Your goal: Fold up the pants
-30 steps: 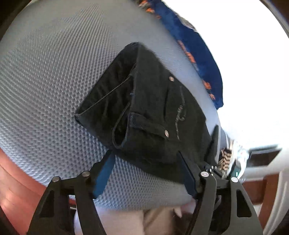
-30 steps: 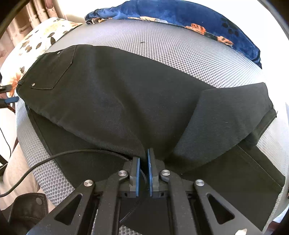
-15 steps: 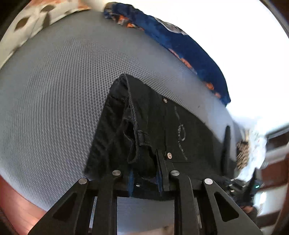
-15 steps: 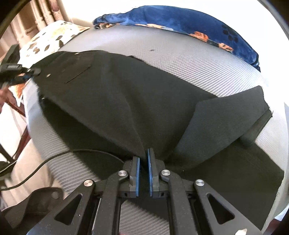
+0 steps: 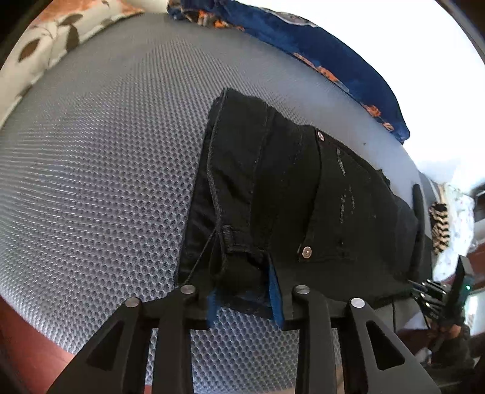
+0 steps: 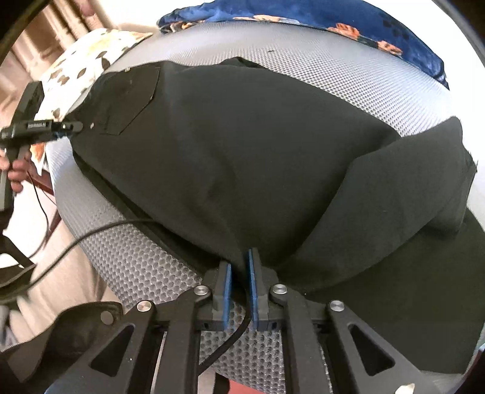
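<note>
Two tools held the black pants (image 6: 242,145) on the mesh mattress (image 5: 100,169): our left tool (image 5: 244,291) clamped the waistband, our right tool (image 6: 239,272) pinched the leg edge nearest us.

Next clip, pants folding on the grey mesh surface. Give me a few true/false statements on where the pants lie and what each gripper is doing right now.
1. The left gripper has its tongs closed on the waistband of the black pants. True.
2. The right gripper is wide open above the fabric. False: it is shut on a fold of the pants.
3. The pants lie on a grey mesh surface. True.
4. The blue patterned cloth covers the pants. False: it lies beyond them at the far edge.
</note>
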The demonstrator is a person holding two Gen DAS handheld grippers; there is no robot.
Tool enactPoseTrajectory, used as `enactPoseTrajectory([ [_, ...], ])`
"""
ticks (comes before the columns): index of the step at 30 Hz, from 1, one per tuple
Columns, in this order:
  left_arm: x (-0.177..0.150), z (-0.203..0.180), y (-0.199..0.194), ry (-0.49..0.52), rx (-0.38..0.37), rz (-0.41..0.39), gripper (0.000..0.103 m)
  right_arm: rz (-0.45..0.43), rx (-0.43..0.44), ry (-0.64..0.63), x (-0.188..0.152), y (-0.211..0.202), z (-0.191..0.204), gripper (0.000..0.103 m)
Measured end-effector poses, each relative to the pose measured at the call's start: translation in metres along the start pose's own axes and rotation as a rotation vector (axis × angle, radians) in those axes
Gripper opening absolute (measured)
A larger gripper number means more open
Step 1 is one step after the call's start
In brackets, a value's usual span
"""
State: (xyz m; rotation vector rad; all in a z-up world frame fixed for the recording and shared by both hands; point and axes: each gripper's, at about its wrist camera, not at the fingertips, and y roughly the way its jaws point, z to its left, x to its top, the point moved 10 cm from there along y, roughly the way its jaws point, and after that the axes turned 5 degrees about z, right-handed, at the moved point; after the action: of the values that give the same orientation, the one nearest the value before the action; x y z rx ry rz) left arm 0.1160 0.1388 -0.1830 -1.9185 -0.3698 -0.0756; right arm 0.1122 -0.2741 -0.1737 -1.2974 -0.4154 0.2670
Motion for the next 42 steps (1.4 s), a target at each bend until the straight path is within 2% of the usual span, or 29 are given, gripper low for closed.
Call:
enactPoseTrajectory([
  [2, -0.001, -0.011, -0.001, 0.006, 0.029, -0.019, 0.039, -0.016, -0.007, 0.012, 0.001, -0.003, -0.001, 0.020],
  [4, -0.005, -0.019, -0.005, 0.027, 0.062, -0.031, 0.054, -0.042, 0.005, 0.028, 0.000, -0.011, -0.003, 0.034],
  [5, -0.007, -0.023, -0.011, 0.049, 0.081, -0.048, 0.056, -0.051, 0.007, 0.039, 0.000, -0.016, -0.005, 0.038],
  [9, -0.017, -0.031, -0.034, 0.147, 0.187, -0.128, 0.058, -0.100, 0.035, 0.067, -0.005, -0.050, -0.009, 0.038],
  [11, -0.018, -0.041, -0.054, 0.208, 0.252, -0.221, 0.058, -0.141, 0.067, 0.098, -0.011, -0.073, -0.016, 0.038],
  [13, -0.026, -0.051, -0.061, 0.270, 0.274, -0.283, 0.058, -0.201, 0.095, 0.156, -0.014, -0.099, -0.028, 0.038],
  [14, -0.028, -0.068, -0.064, 0.323, 0.282, -0.317, 0.058, -0.229, 0.109, 0.186, -0.014, -0.110, -0.034, 0.038],
  [17, -0.027, -0.123, -0.057, 0.453, 0.243, -0.365, 0.058, -0.315, 0.088, 0.327, -0.023, -0.144, -0.075, 0.038],
  [19, -0.034, -0.149, -0.046, 0.514, 0.198, -0.361, 0.058, -0.352, 0.112, 0.434, -0.027, -0.156, -0.103, 0.038],
  [23, -0.057, -0.218, 0.002, 0.647, 0.093, -0.288, 0.058, -0.388, 0.144, 0.592, -0.034, -0.159, -0.146, 0.038],
  [28, -0.086, -0.284, 0.061, 0.784, 0.061, -0.215, 0.058, -0.399, 0.266, 0.739, -0.033, -0.139, -0.177, 0.038],
  [33, -0.109, -0.327, 0.097, 0.827, 0.019, -0.148, 0.058, -0.388, 0.313, 0.768, -0.019, -0.119, -0.200, 0.038],
  [38, -0.116, -0.352, 0.123, 0.831, 0.022, -0.108, 0.057, -0.402, 0.403, 0.804, 0.002, -0.102, -0.230, 0.037],
  [42, -0.126, -0.361, 0.135, 0.840, 0.028, -0.089, 0.046, -0.405, 0.439, 0.834, 0.025, -0.086, -0.257, 0.032],
])
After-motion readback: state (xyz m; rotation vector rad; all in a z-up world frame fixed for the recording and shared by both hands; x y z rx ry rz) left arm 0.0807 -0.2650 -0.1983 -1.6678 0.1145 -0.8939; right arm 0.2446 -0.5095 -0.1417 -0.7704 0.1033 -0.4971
